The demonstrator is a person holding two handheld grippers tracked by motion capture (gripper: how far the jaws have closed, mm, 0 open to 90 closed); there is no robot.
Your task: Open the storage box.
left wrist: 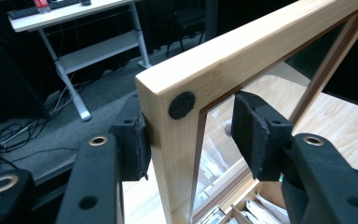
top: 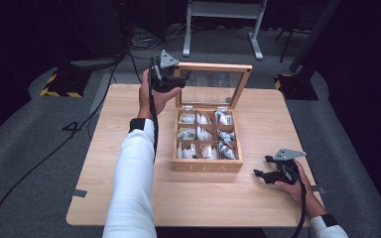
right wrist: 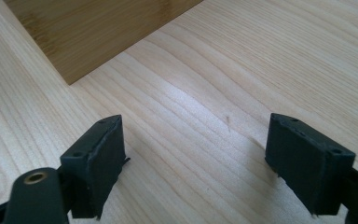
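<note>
A wooden tea box [top: 207, 166] stands on the table with its glass-paned lid [top: 213, 67] raised upright. Its compartments hold several tea bags [top: 203, 134]. My left gripper [top: 176, 79] is at the lid's top left corner. In the left gripper view the jaws [left wrist: 196, 140] straddle the lid's wooden frame [left wrist: 242, 51]. One pad touches the frame's outer side; the other stands off from the glass side, so the gripper is open. My right gripper [top: 261, 166] rests low over the table right of the box's front corner, open with nothing between its jaws [right wrist: 200, 158].
The light wooden table [top: 258, 114] has bare surface around the box. The box's side wall [right wrist: 93, 32] lies just ahead of the right gripper. A white desk frame [top: 223, 25] and cables [top: 79, 124] are on the floor beyond the table.
</note>
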